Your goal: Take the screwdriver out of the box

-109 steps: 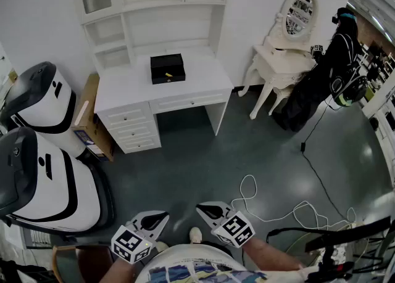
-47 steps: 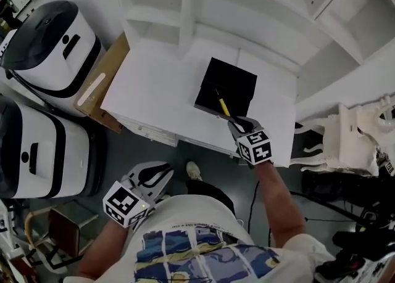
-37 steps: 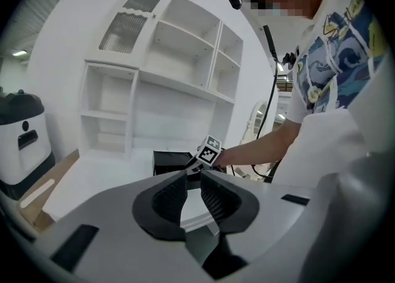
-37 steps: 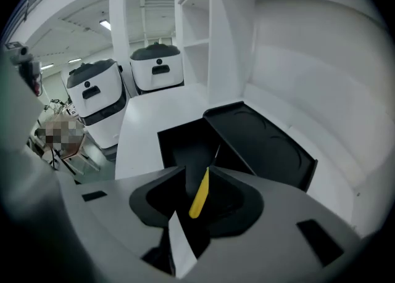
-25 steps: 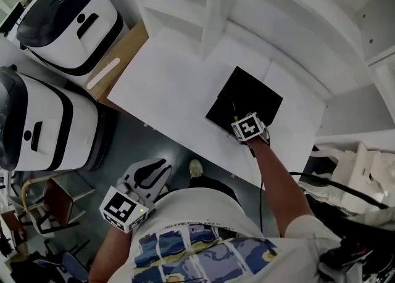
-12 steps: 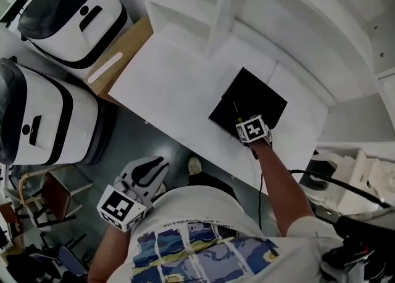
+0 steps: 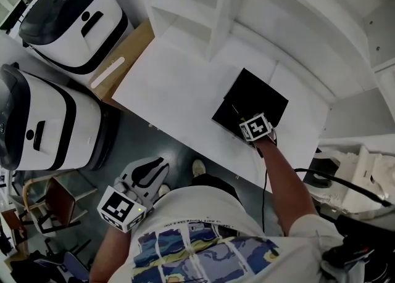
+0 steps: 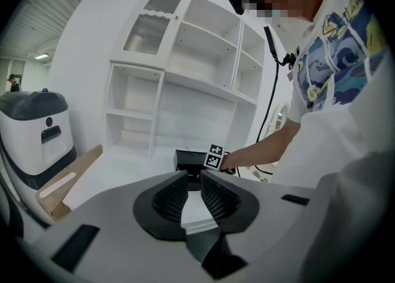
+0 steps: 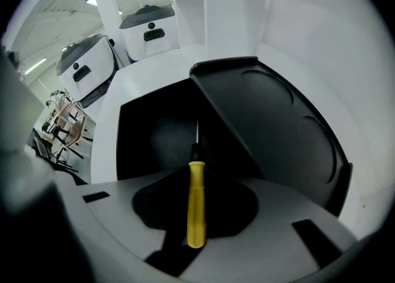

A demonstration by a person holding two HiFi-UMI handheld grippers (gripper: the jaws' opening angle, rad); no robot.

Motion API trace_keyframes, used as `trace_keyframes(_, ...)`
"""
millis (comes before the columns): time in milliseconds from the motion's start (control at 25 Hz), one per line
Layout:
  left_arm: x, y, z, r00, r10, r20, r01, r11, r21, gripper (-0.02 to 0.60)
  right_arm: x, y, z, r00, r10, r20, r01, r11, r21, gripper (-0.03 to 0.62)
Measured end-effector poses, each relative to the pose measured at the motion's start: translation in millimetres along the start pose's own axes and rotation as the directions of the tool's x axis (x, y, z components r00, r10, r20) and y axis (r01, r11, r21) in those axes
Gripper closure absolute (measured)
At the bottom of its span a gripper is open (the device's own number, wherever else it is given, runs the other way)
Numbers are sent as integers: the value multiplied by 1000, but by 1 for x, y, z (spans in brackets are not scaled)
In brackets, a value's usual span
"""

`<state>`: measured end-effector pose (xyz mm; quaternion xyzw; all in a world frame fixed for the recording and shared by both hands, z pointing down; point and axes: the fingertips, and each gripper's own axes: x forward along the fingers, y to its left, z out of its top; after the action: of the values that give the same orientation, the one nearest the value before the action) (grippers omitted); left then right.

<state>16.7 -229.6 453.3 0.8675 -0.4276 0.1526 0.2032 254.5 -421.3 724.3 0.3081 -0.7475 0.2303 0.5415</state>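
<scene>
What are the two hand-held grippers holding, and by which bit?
The right hand-held gripper is closing its jaws on the screwdriver, by its yellow handle, at the open black box. The left hand-held gripper holds nothing.

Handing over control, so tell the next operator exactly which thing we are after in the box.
On the white desk under the shelves sits an open black box. In it, between the closing right tongs, is the screwdriver: its yellow handle is the only colour against the black.
</scene>
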Motion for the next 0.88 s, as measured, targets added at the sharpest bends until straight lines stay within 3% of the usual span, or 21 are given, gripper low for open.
trace_keyframes(520,-36,5,-10,999,-21,35,20,1000,20,523,-42,15,6,999,-19,34,19,1000,-2,501)
trace_keyframes(880,-72,8,-18,998,-34,60,32,999,42,523,-105,48,27,978,-49,202,43,998,36,502)
